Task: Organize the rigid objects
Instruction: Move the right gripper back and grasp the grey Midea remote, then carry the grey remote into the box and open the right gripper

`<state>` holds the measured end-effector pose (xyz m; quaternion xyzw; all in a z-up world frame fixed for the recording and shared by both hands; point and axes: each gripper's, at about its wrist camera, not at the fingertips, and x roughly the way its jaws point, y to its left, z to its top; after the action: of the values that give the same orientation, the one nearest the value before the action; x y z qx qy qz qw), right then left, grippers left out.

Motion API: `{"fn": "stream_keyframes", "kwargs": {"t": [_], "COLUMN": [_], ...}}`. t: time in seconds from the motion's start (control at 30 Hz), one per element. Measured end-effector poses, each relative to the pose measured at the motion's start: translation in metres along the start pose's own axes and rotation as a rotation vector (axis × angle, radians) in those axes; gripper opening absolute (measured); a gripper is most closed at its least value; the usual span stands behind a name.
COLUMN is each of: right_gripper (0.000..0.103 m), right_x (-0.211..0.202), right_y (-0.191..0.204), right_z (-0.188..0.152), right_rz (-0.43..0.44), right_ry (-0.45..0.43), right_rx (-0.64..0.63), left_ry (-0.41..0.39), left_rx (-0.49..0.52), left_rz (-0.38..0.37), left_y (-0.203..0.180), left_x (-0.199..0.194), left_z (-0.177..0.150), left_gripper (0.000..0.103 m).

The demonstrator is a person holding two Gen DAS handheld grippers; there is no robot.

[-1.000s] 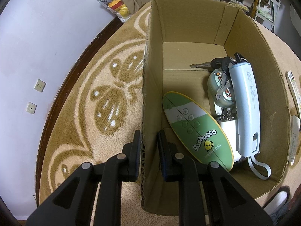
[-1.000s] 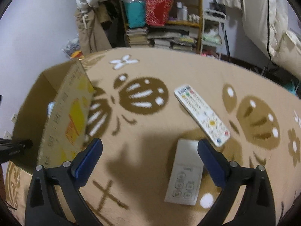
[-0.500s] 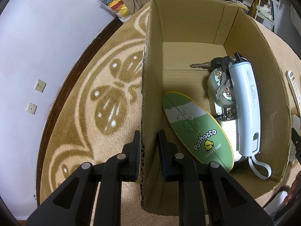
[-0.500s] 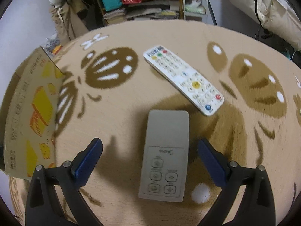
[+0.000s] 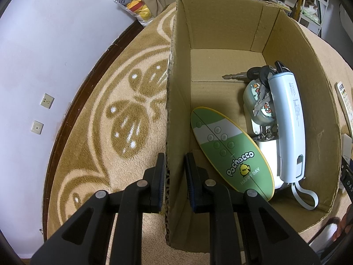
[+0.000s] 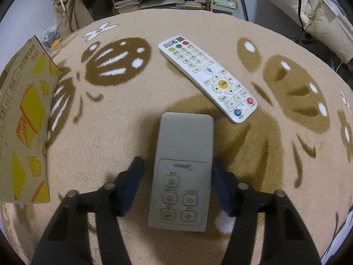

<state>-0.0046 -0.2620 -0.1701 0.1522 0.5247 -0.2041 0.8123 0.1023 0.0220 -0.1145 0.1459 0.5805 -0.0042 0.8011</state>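
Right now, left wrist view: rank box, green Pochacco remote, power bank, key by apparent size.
1. cardboard box
2. green Pochacco remote and pale blue power bank: alike in length, not ranked
3. key

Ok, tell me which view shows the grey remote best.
The right wrist view: the grey remote lies whole on the rug, between the open right claw. The left wrist view shows only a sliver of it at the right edge, past the box.
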Motion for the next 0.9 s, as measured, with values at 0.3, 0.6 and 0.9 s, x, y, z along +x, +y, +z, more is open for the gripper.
{"fn": "stream_keyframes", "kwargs": {"t": [0.3, 0.6, 0.9], "right_gripper": [0.052, 0.052, 0.051], "right_x": [-0.001, -0.001, -0.017], "right_y": [0.004, 0.006, 0.015], "right_z": [0.003, 0.004, 0.01], "right_rz": [-0.005, -0.001, 0.076], "right_ry": [-0.011, -0.02, -0.042], "right_rx": [-0.012, -0.019, -0.009], "left_ry": [0.0, 0.001, 0.002], "left_rx": [-0.001, -0.002, -0.005], "left_rz": [0.0, 0.001, -0.005], "left_y": [0.0, 0.0, 0.0], "left_x": [0.0, 0.001, 0.001], "left_z": [0.0, 0.001, 0.001], "left_gripper": [0.018, 0.018, 0.018]}}
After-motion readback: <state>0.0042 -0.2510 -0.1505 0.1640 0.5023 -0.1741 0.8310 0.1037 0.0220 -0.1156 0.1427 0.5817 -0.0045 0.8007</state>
